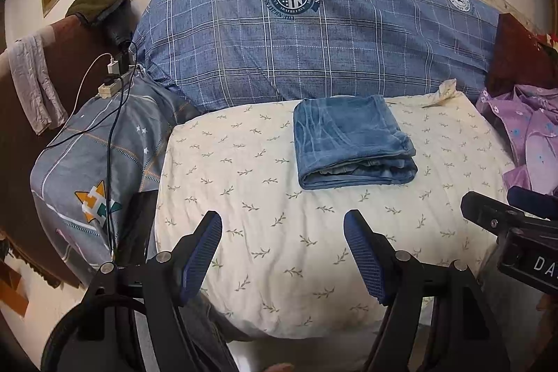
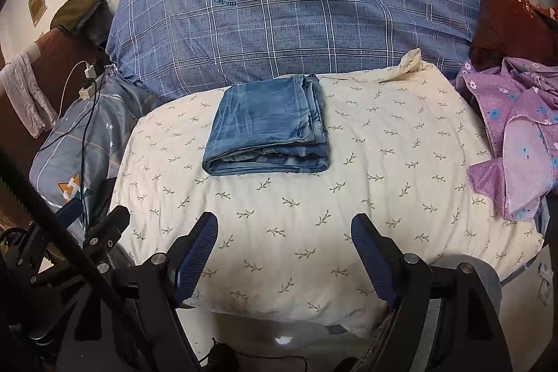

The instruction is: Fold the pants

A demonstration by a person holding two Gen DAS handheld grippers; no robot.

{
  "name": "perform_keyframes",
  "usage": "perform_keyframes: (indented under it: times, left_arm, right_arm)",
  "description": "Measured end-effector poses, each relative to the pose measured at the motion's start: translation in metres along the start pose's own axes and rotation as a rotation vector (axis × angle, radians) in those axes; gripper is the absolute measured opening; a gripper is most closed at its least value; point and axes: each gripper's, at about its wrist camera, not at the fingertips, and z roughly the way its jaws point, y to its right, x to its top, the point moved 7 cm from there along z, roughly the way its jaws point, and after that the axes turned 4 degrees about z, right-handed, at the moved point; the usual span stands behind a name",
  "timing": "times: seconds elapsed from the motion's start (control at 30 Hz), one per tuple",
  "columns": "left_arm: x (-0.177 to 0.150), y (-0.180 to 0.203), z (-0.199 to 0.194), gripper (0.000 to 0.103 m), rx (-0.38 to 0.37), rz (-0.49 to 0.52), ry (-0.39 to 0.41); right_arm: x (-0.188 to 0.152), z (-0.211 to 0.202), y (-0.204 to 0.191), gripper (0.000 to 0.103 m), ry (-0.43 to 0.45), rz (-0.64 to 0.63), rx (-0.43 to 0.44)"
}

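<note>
I see the pants [image 1: 354, 142] folded into a thick blue bundle in the upper middle of the frame, lying on the cream leaf-print pillow [image 1: 279, 232]. My left gripper [image 1: 282, 253] sits at the bottom of its view, jaws spread wide, gripping nothing, well apart from the bundle. My right gripper [image 2: 284, 255] likewise stands wide open and empty at the bottom of its view. Behind the pillow lies a blue checked quilt [image 1: 314, 51]; purple clothes [image 2: 516, 135] sit at the right edge.

Soft, even indoor light, mild shadows, sharp centre; heavy fisheye bending and dark vignetting at the edges.
</note>
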Motion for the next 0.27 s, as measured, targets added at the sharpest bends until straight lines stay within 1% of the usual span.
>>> perform_keyframes:
  times: [0.13,0.2,0.27]
  left_arm:
    - [0.0014,0.0004,0.0039,0.073,-0.003,0.002,-0.003]
    - [0.0023,0.0022,0.0059,0.073,-0.019,-0.001,-0.004]
    - [0.0081,0.0027,0.0091,0.073,-0.040,-0.009,0.025]
  right_arm:
    - [0.0018,0.0019,0.0011,0.080,-0.003,-0.002,0.001]
    - [0.0027,0.0037,0.0016,0.080,-0.005,-0.002,0.005]
    - [0.0049,0.0079,0.0038,0.080,-0.006,0.000,0.011]
